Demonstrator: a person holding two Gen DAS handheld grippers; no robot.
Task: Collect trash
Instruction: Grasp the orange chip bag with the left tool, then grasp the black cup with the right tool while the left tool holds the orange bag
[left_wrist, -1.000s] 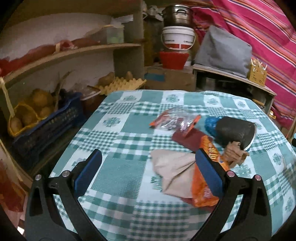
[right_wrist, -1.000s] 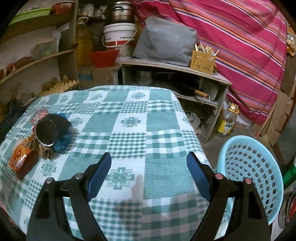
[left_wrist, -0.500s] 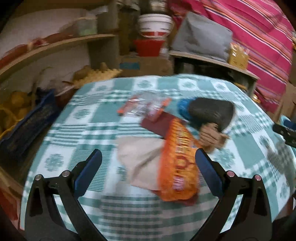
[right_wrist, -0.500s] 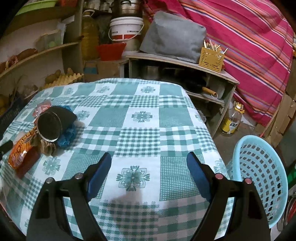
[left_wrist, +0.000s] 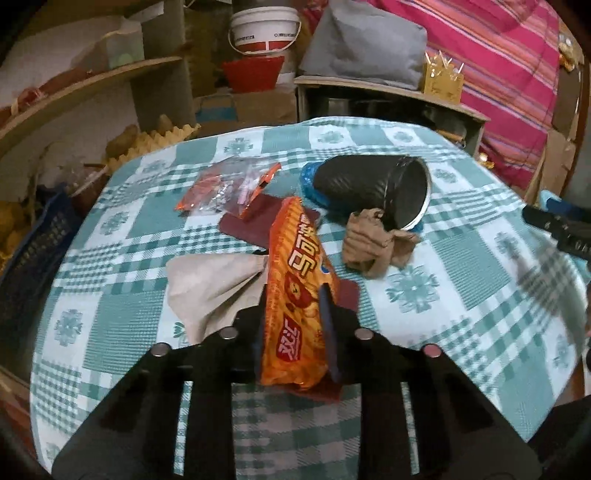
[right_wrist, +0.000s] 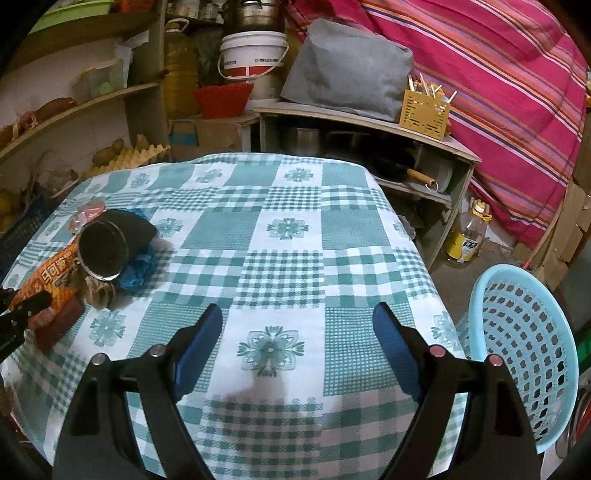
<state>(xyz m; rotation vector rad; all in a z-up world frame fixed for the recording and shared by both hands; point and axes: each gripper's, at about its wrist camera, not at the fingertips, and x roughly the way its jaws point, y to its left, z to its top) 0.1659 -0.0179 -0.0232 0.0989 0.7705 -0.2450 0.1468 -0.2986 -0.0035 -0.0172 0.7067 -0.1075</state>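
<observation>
My left gripper (left_wrist: 293, 321) is shut on the near end of an orange snack bag (left_wrist: 299, 266) that lies on the green checked tablecloth (left_wrist: 461, 258). Beside the bag lie a beige paper napkin (left_wrist: 210, 280), a dark red wrapper (left_wrist: 255, 221), a clear and orange wrapper (left_wrist: 229, 184), a crumpled brown paper (left_wrist: 373, 243), a blue plastic piece (left_wrist: 310, 181) and a black cup (left_wrist: 373, 188) on its side. My right gripper (right_wrist: 297, 332) is open and empty over the tablecloth (right_wrist: 280, 229). The cup (right_wrist: 107, 247) and snack bag (right_wrist: 48, 280) show at its left.
A light blue perforated basket (right_wrist: 524, 350) stands on the floor to the right of the table. A low shelf (right_wrist: 369, 122) with pots, a yellow utensil holder (right_wrist: 424, 110) and a grey bag stands behind the table. A dark blue crate (left_wrist: 33, 258) sits at the left.
My left gripper has moved in over the orange snack bag and shut on its near end. My right gripper has stayed open and barely moved.
</observation>
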